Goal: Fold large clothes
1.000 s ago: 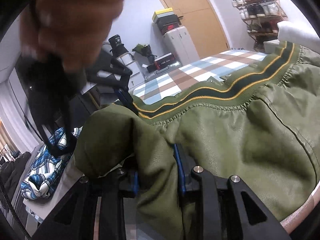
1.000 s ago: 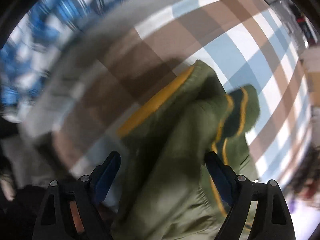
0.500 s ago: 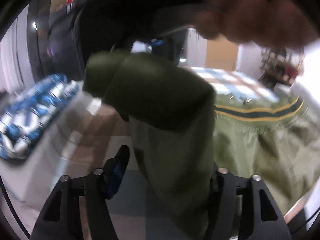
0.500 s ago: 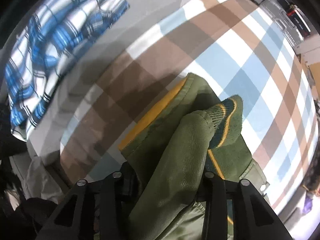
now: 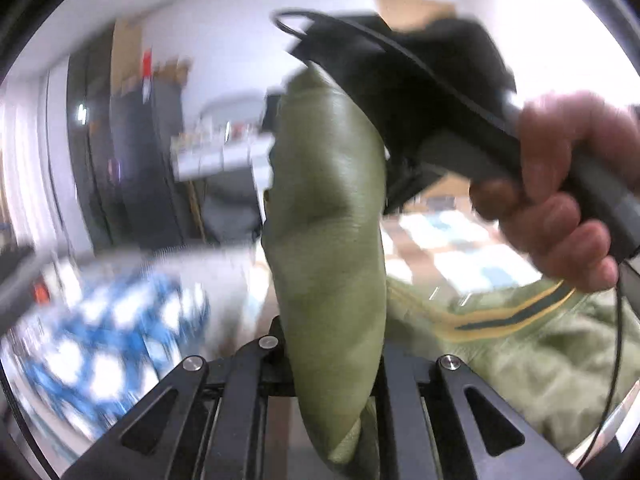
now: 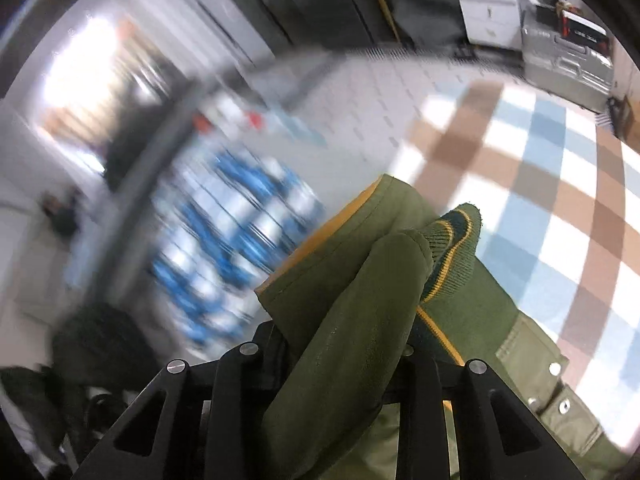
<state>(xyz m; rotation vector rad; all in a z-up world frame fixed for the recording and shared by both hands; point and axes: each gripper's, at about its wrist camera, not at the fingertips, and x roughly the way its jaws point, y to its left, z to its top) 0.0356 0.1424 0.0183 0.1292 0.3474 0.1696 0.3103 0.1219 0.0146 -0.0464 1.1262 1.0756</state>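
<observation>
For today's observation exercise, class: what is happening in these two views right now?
A person is folding an olive green jacket over a checked blue and brown cloth. Both handheld tools grip it: the left gripper is shut on a fold, and the right gripper has just closed on fabric near the striped cuff. The right hand shows in the left view. A blue plaid garment lies aside.

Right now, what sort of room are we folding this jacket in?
Most likely a lived-in room at home, perhaps a bedroom. The green jacket is lifted over a bed-like surface with a plaid cover, a blue checked garment lies beside it, and white drawers stand behind.
</observation>
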